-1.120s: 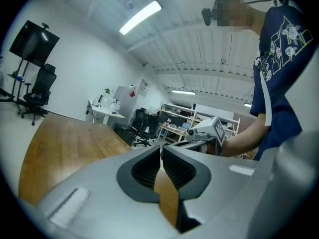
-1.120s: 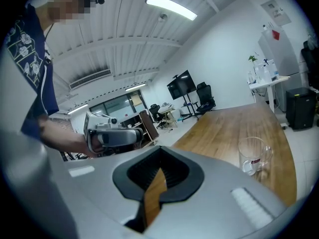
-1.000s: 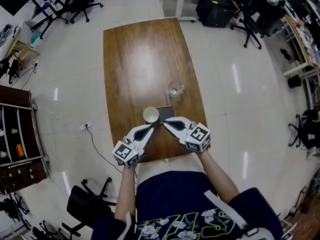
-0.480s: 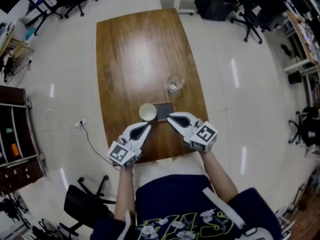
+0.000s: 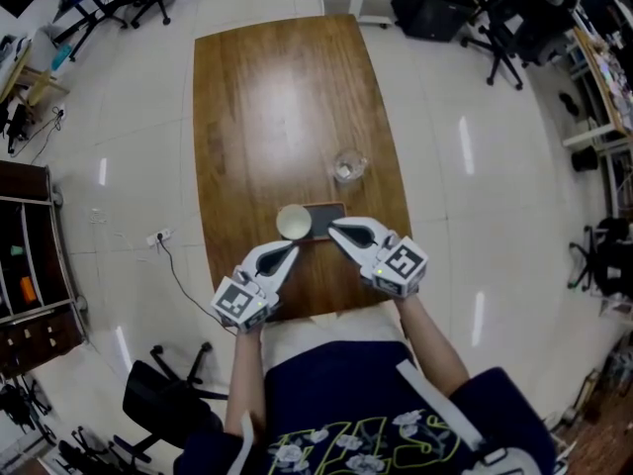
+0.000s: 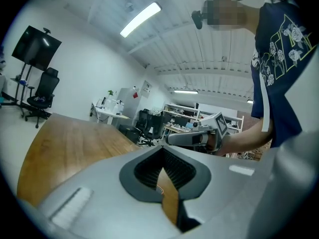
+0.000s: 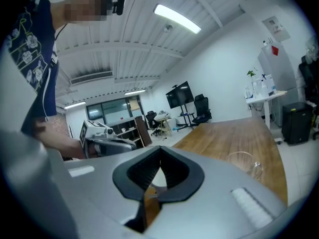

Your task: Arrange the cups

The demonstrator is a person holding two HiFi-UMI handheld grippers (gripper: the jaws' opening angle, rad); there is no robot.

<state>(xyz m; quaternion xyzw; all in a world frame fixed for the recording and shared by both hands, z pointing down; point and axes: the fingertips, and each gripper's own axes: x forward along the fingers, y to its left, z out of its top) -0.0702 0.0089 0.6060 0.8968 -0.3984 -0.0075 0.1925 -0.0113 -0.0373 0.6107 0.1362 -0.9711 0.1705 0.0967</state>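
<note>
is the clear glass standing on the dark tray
No, the clear glass stands on the bare table, apart from the dark tray.

On the long brown wooden bench (image 5: 277, 117), toward its near end, a cream round cup (image 5: 294, 222) sits at the left end of a dark flat rectangular mat (image 5: 328, 219) (on it or just beside it, I cannot tell). A clear glass cup (image 5: 347, 165) stands behind the mat, nearer the bench's right edge. The left tongs (image 5: 293, 251) lie just before the cream cup, and the right tongs (image 5: 333, 229) are at the mat's near edge.
</note>
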